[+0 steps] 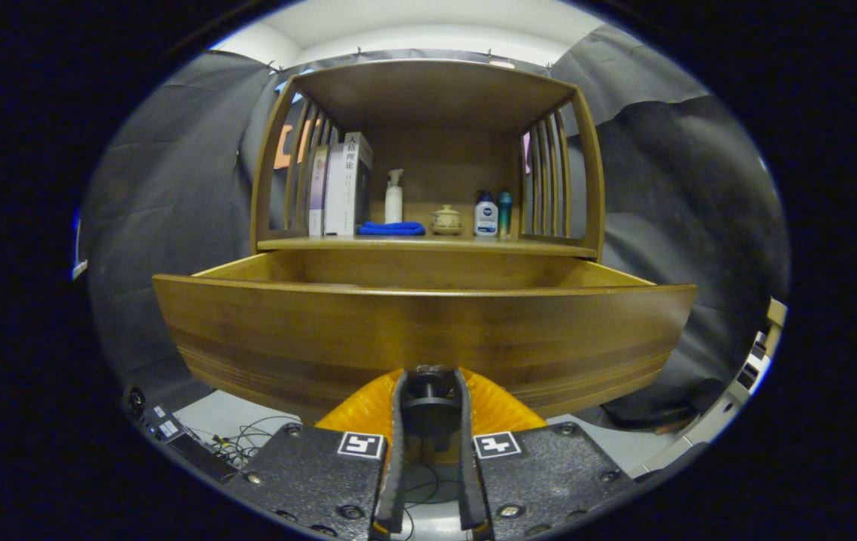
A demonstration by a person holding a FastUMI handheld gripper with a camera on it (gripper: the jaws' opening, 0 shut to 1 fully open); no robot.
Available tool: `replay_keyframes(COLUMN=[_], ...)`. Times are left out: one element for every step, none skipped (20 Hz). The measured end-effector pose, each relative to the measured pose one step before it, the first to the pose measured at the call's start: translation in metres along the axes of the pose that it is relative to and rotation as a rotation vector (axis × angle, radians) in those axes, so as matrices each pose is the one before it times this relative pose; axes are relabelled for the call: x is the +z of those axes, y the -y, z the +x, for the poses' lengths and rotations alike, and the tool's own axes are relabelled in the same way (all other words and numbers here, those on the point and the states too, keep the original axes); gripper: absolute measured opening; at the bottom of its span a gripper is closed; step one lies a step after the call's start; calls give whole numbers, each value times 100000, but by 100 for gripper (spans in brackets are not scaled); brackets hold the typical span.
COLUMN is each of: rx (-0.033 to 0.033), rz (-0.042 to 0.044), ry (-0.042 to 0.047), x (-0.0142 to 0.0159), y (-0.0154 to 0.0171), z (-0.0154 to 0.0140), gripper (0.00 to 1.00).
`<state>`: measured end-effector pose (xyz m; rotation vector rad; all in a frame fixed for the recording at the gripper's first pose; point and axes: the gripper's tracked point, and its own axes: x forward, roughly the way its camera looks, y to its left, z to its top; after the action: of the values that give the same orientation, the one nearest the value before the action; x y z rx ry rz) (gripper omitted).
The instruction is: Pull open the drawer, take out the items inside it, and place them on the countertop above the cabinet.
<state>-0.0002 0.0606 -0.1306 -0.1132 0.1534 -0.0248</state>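
The drawer [428,330] is pulled out from the wooden cabinet [428,150], with its front panel bulging toward the camera and its inner walls visible behind the top edge. Can't see down into it from this angle, so whatever's inside is hidden.

The gripper [432,379] is clamped on the dark round knob [428,387] at the bottom middle of the drawer front, both fingers [396,421] pressed against its sides, so it's closed on the knob. There's an orange ribbed part right behind the fingers, up against the drawer face.

Just above the drawer is the countertop [428,243], and it's got stuff on it already. From the left there are 3 books [342,188] standing upright against the slatted side, then a folded blue cloth [391,228] lying flat with a white spray bottle [394,197] standing right behind it. Near the middle sits a small beige lidded jar [446,219]. To the right of that, a white bottle with a blue cap [486,215] and a slim teal bottle [504,212] stand just beside each other.

Black cloth hangs around the cabinet on both sides. Down on the floor to the left of the gripper there's a tangle of cables [244,439] and a dark power strip kind of thing [173,436].
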Motion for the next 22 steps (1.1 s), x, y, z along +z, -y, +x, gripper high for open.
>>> replay_keyframes(rx=[-144, 934, 683, 1456, -923, 944, 30, -206, 1116, 764, 576, 73, 156, 728, 876, 336, 1007, 2039, 781, 369, -171, 145], rz=[-791, -37, 1409, 1039, -423, -565, -177, 86, 556, 966, 271, 70, 16, -156, 90, 526, 151, 277, 241, -482, -998, -912], ry=[-223, -104, -25, 1137, 1937, 1959, 1379, 498, 1079, 1354, 954, 953, 1295, 871, 321, -394, -1286, -1616, -1111, -1756, -3050, -2875], x=[-52, -180, -70, 345, 366, 782, 735, 585, 954, 1214, 1337, 1538, 1681, 1885, 1682, 1711, 1522, 1424, 1421, 1244, 801, 775], y=[-19, 4, 213, -42, 750, 87, 173, 202, -36, -58, 133, 175, 265, -45, 53, 47, -209, -424, -183, 9, -158, -260], z=[118, -86, -522, -480, -560, -602, -379, -451, -374, -272, -136, 49, -15, 342, 403, 676, 649, 859, 966, 1264, 1124, 1173], gripper=[30, 31, 41, 51, 62, 72, 82, 93, 100, 100, 100, 100, 100, 100, 100, 100, 100, 100, 100, 100, 100, 100])
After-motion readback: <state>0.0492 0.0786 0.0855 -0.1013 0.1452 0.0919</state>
